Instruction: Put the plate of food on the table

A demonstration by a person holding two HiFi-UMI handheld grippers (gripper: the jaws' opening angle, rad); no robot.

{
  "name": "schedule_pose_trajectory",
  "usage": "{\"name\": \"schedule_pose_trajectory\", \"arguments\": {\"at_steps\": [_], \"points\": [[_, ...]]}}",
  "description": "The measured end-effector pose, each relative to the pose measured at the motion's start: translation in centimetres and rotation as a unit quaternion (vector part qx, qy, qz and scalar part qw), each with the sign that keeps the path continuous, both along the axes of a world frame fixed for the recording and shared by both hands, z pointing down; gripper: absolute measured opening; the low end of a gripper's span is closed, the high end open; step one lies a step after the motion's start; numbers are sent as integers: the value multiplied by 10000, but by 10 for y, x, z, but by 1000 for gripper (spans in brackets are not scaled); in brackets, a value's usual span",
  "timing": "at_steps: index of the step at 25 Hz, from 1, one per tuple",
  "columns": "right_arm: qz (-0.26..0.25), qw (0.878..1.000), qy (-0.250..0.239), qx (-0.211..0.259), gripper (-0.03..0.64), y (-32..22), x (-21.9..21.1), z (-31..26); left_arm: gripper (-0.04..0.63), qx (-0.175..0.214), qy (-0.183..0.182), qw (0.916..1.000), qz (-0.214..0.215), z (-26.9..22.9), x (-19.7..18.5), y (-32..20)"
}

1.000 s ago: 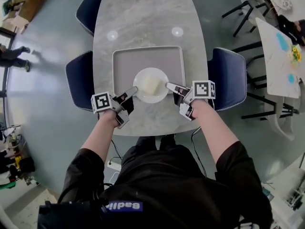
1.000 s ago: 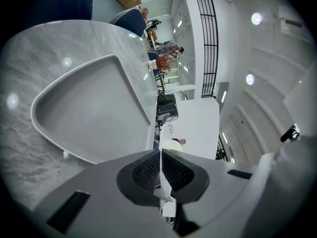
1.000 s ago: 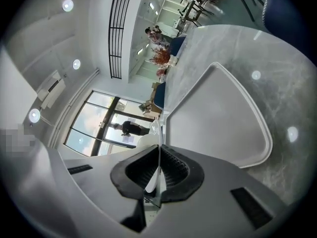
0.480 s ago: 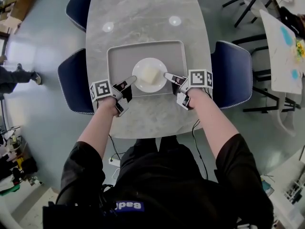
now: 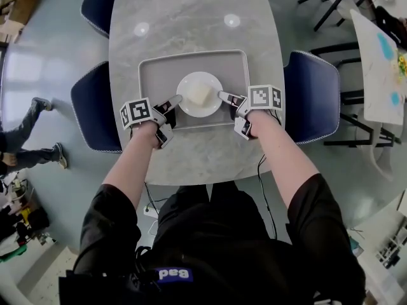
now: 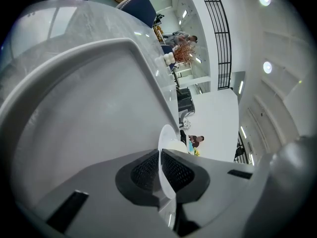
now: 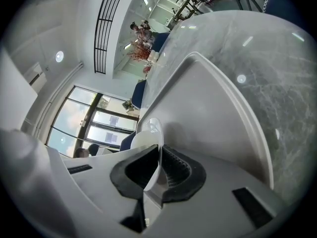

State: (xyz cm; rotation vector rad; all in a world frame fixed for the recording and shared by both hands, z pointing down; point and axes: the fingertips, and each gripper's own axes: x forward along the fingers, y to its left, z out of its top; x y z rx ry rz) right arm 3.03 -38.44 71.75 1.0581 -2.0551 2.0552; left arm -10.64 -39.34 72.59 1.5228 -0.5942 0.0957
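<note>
A round white plate (image 5: 200, 95) with a pale square piece of food (image 5: 200, 93) on it is over the middle of a grey tray (image 5: 156, 75) on the marble table (image 5: 191, 18). My left gripper (image 5: 176, 100) is shut on the plate's left rim, and my right gripper (image 5: 222, 95) is shut on its right rim. The left gripper view has the thin white plate (image 6: 166, 172) edge pinched between the black pads (image 6: 146, 171). The right gripper view likewise has the plate (image 7: 151, 165) rim clamped between its pads (image 7: 176, 170). I cannot tell whether the plate touches the tray.
Blue chairs stand at the table's left (image 5: 92, 116) and right (image 5: 313, 97), with another at the far left (image 5: 98, 5). A second table (image 5: 381, 68) with coloured items and black chairs is at the right. A person's legs (image 5: 25, 138) show at the left edge.
Both grippers have carried the plate away from me, from over the tray's near edge to over its middle. The head view has also shifted forward over the table.
</note>
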Motion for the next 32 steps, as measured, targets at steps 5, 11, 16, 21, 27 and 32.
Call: {"name": "schedule_pose_trajectory", "arguments": {"at_steps": [5, 11, 16, 21, 27, 32], "points": [[-153, 9996, 227, -54, 20, -1, -5, 9, 18, -36, -445, 9990, 5, 8, -4, -1], [-479, 9964, 690, -95, 25, -4, -8, 18, 20, 12, -855, 9960, 261, 12, -5, -4], [-618, 9944, 861, 5, 26, -8, -11, 18, 20, 5, -913, 9954, 275, 14, -7, -5], [-941, 9877, 1232, 215, 37, -8, -12, 21, 22, 92, -1169, 9922, 429, 16, -8, -5], [-972, 9820, 1584, 349, 108, -13, -11, 14, 38, 256, -1512, 9858, 687, 13, -7, -6], [-884, 9821, 1630, 331, 144, -14, -5, 13, 80, 275, -1600, 9842, 705, 11, -10, -8]]}}
